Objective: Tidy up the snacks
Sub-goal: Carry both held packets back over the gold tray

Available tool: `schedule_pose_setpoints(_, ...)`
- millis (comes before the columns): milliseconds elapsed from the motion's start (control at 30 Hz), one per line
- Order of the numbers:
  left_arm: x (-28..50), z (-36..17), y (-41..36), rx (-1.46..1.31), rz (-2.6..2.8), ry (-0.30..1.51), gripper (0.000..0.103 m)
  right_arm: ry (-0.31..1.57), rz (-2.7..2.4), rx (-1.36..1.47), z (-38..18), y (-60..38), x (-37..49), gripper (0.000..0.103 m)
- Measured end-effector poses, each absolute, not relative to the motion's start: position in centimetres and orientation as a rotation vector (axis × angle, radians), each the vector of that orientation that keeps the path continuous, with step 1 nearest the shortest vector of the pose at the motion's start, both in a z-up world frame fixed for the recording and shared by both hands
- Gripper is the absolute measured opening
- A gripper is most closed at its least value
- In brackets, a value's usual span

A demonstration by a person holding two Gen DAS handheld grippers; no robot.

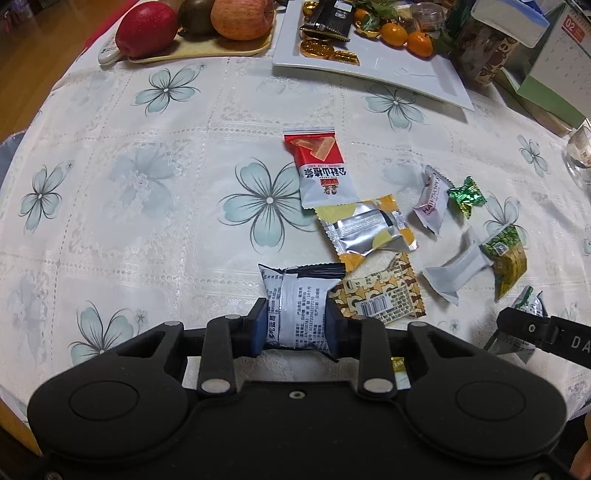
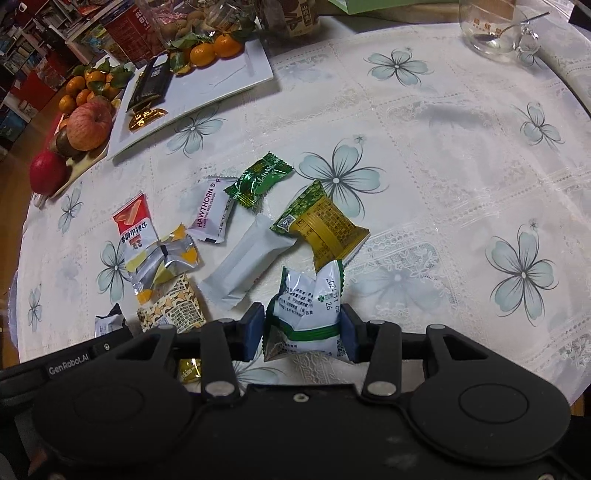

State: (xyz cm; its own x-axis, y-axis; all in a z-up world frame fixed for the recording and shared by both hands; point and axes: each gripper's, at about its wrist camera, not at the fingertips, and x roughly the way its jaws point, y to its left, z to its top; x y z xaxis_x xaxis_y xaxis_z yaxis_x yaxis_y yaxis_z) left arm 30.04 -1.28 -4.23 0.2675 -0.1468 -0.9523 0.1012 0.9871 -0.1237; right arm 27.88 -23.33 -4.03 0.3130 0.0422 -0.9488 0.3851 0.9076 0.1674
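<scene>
Blue pads of my left gripper (image 1: 295, 328) pinch a black-and-white snack packet (image 1: 299, 299) on the floral tablecloth (image 1: 147, 206); a patterned tan packet (image 1: 384, 295) touches its right side. My right gripper (image 2: 303, 332) clamps a green-and-white packet (image 2: 308, 306), a yellow-green packet (image 2: 325, 225) just beyond it. Loose wrappers crowd between; the white plate (image 1: 417, 74) sits well apart.

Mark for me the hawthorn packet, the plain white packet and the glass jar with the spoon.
hawthorn packet (image 2: 213, 211), right wrist view, on its printed face.
plain white packet (image 2: 248, 262), right wrist view, middle of its body.
glass jar (image 2: 496, 26), right wrist view, on its side wall.
</scene>
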Motion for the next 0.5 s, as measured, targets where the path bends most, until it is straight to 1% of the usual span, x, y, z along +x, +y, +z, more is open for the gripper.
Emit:
schedule_pose_setpoints(233,25.1,-1.3,-1.5,0.006,-0.189,1.221,0.039,1.107,-0.131,0.331,-0.4,-22.5,24.2,0.046)
schedule_pose_setpoints(400,20.4,0.4,-1.0,-0.013,-0.194,1.164,0.039,0.995,-0.055,0.296,2.4,-21.7,20.0,0.046)
schedule_pose_setpoints(500,17.4,0.7,-0.6,-0.019,-0.186,1.150,0.039,0.952,-0.047,0.265,3.1,-21.0,16.9,0.046)
